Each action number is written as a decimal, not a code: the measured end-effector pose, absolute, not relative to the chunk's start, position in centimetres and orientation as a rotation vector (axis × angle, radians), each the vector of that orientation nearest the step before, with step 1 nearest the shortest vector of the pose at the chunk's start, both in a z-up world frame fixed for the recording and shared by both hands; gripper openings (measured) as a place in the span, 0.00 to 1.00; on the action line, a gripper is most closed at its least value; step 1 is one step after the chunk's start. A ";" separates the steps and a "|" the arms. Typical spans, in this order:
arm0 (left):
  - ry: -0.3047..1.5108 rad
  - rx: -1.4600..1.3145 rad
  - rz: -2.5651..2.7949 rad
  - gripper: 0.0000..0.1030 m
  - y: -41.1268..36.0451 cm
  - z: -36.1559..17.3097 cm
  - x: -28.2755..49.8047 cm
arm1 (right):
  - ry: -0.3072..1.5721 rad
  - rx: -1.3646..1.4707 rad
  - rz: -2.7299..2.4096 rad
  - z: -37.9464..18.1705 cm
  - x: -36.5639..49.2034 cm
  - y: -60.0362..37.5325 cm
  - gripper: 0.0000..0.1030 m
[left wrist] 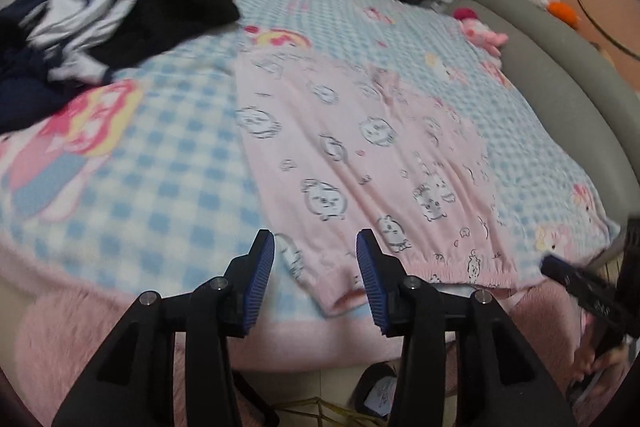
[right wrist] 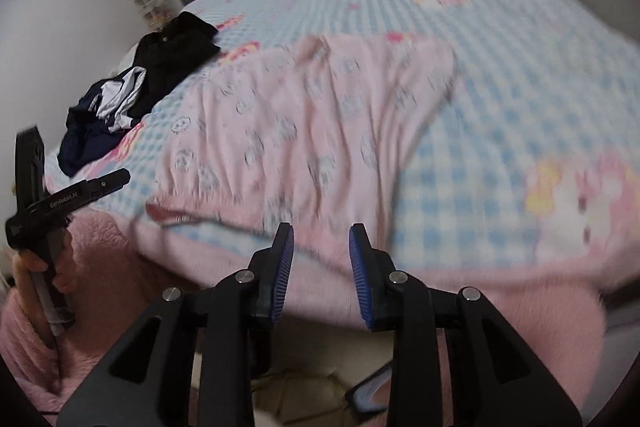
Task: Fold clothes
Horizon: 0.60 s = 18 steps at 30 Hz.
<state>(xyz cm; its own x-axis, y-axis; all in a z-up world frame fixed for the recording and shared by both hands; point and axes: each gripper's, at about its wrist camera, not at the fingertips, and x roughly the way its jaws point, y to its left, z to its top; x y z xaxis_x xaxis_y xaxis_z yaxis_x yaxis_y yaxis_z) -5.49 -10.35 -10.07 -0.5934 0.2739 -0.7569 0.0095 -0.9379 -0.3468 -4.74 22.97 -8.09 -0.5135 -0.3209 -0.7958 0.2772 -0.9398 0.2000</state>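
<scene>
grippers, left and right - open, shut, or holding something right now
Left gripper: jaws open, holding nothing, poised at the pink pyjama garment near its hem.
Right gripper: jaws open, holding nothing, above the bed edge.

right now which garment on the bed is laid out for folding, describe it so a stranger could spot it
Start at the bed with the blue checked blanket. Spread flat near its front edge lies the pink garment, its gathered hem facing the open left gripper. Unlike the crumpled dark clothes pile toward the far corner, it is pale pink with small cartoon faces.
</scene>
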 end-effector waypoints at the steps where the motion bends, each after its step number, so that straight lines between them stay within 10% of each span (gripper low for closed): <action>1: -0.462 -1.337 2.609 0.40 -9.8 -10.4 -6.1 | -0.046 1.319 -2.450 -8.5 -5.7 22.1 0.28; 9: -0.247 -1.654 2.676 0.26 -8.6 -14.3 -7.7 | 0.095 1.401 -2.414 -11.7 -10.0 18.1 0.28; 18: -0.349 -1.495 2.634 0.40 -9.9 -11.6 -9.4 | 0.144 1.387 -2.345 -11.6 -12.5 15.9 0.30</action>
